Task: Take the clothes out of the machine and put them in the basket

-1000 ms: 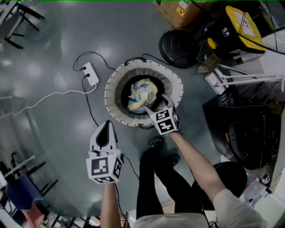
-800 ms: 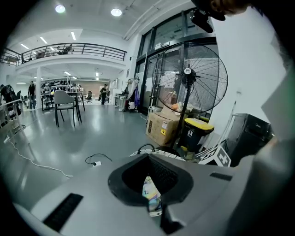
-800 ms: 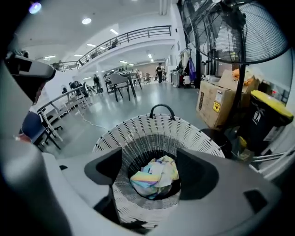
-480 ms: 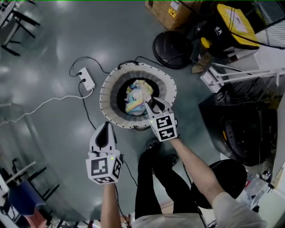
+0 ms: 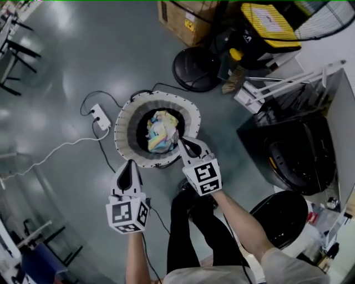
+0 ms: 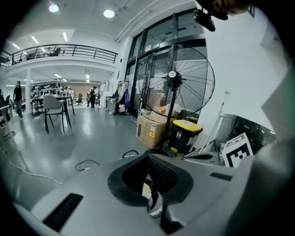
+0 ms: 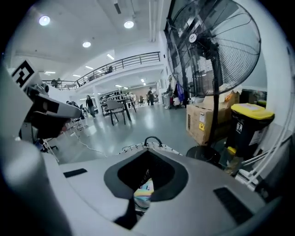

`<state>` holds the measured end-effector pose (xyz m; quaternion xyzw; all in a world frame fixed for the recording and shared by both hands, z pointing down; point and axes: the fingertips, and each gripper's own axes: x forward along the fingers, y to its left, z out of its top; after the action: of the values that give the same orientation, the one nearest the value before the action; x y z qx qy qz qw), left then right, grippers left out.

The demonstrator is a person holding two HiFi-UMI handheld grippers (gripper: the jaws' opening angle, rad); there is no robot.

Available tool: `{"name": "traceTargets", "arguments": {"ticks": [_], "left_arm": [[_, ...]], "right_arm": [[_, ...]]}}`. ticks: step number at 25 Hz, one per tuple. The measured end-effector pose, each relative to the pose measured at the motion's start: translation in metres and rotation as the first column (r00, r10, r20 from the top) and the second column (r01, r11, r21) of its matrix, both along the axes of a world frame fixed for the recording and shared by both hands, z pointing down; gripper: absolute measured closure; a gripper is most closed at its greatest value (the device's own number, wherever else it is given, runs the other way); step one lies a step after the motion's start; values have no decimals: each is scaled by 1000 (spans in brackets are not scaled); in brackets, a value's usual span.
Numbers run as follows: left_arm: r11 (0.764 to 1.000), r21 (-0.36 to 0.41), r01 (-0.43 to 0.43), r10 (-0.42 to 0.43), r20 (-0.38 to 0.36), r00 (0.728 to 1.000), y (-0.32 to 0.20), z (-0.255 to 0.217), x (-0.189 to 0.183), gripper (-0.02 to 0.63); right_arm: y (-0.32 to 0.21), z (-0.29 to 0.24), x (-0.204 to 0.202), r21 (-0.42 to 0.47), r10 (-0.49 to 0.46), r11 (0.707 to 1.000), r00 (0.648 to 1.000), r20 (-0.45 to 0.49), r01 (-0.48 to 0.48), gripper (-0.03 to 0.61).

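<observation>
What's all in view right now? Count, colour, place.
basket: 1, white-grey, floor centre
clothes: 1 pile, multicolour, in basket
power strip: 1, white, left of basket
cardboard box: 1, brown, top
bin: 1, black, yellow lid, top right
fan: 1, black, beside box
machine: 1, black, right
legs: 2, black trousers, bottom centre
left gripper: 1, grey, shut, empty, short of basket
right gripper: 1, grey, jaws just closed, nothing between, over basket rim

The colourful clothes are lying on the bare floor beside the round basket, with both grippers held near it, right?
Not quite. The head view shows the colourful clothes inside the round basket, not on the floor beside it. The left gripper and right gripper are indeed near it.
</observation>
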<state>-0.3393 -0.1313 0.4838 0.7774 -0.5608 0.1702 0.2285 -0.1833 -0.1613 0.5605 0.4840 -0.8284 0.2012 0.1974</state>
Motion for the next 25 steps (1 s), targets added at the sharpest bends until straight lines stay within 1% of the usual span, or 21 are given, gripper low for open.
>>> {"name": "traceTargets", "arguments": {"ticks": [2, 5, 6, 8, 10, 12, 15, 19, 22, 25], "left_arm": [[1000, 6, -29, 29, -3, 1000, 6, -8, 22, 595], [996, 37, -83, 83, -9, 996, 37, -23, 61, 595], [992, 54, -115, 116, -13, 993, 42, -28, 77, 595], [979, 79, -190, 192, -21, 981, 44, -40, 108, 595], [962, 88, -258, 261, -23, 965, 45, -51, 142, 595], [943, 94, -320, 323, -23, 946, 46, -61, 179, 595], [908, 108, -404, 409, -26, 912, 53, -76, 234, 595], [863, 119, -491, 497, -28, 867, 72, -98, 296, 595], [830, 122, -544, 551, -27, 834, 88, -117, 331, 595], [792, 129, -596, 603, -21, 797, 104, -139, 360, 595]], "right_arm": [[15, -22, 23, 29, 37, 999, 999, 10, -37, 555], [60, -55, 70, 88, 109, 990, 994, 18, -111, 555], [73, -67, 89, 112, 153, 982, 988, 19, -154, 555], [93, -89, 127, 146, 255, 956, 967, 23, -256, 555], [112, -106, 167, 161, 354, 921, 934, 37, -355, 555], [134, -120, 209, 174, 442, 879, 896, 49, -443, 555], [175, -137, 270, 191, 548, 817, 836, 34, -544, 555], [238, -162, 340, 199, 670, 724, 742, 24, -660, 555], [282, -182, 381, 212, 744, 649, 667, 23, -731, 555], [319, -203, 411, 217, 793, 592, 609, 17, -776, 557]]}}
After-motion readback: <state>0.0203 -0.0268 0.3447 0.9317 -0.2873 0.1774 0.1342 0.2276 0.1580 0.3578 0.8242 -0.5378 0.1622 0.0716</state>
